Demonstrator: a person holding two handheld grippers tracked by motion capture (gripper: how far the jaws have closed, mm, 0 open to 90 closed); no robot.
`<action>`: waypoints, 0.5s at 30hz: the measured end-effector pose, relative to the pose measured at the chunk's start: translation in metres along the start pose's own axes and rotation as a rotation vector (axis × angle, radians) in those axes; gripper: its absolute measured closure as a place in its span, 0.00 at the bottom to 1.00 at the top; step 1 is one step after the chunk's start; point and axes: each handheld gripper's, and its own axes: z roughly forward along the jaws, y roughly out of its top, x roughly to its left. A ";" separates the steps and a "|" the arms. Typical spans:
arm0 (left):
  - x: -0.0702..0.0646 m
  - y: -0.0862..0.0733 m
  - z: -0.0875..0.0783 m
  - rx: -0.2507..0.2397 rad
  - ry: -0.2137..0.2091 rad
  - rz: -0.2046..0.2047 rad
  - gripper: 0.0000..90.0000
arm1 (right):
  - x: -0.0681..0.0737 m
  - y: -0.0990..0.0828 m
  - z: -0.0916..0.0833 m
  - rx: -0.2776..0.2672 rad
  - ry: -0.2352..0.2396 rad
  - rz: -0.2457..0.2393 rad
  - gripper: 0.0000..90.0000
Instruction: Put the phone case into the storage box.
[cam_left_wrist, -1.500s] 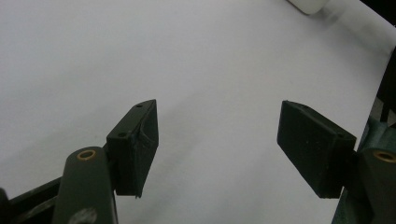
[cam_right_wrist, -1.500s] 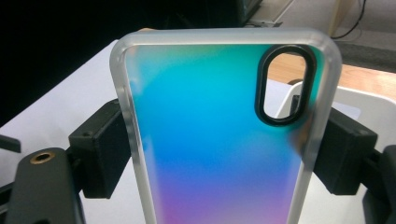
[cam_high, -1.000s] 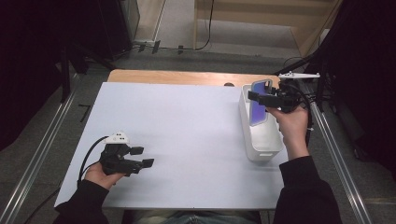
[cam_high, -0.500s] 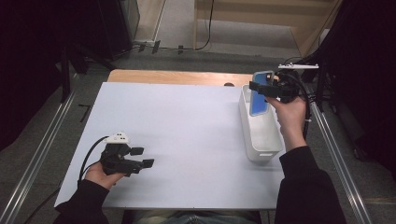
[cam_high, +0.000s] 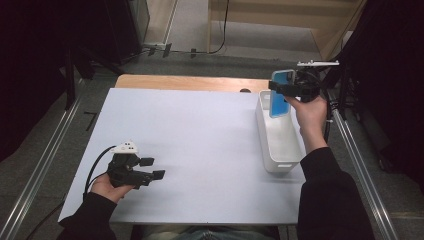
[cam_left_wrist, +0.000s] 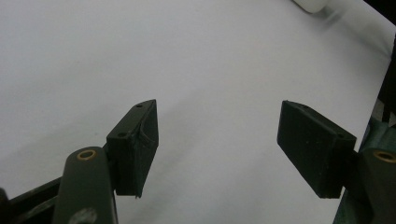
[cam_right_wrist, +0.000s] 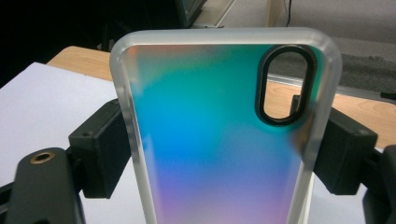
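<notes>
The right gripper (cam_high: 287, 90) has its fingers (cam_right_wrist: 100, 149) clamped on both long edges of an iridescent blue phone case (cam_right_wrist: 219, 140), holding it upright above the far end of the white bin (cam_high: 280, 150) at the right edge of the surface (cam_high: 200, 130). The left gripper (cam_high: 150, 169) rests near the front left corner, fingers (cam_left_wrist: 135, 140) apart around nothing.

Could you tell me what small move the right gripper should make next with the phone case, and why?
Probably carry it leftward, over the bare white tabletop, then lower it. The right gripper grips the iridescent blue-to-purple phone case with frosted rim by its side edges, lifted above the far end of the white rectangular plastic bin; the left gripper waits open.
</notes>
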 end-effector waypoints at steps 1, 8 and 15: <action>0.000 0.000 0.000 0.000 0.000 0.000 0.32 | -0.001 0.001 0.001 0.001 0.002 0.008 0.17; 0.000 0.000 0.001 0.007 -0.011 0.002 0.32 | -0.005 0.012 0.006 -0.002 -0.004 0.016 0.17; 0.000 0.000 0.002 0.006 -0.014 0.003 0.32 | -0.011 0.022 0.015 0.003 -0.025 0.024 0.17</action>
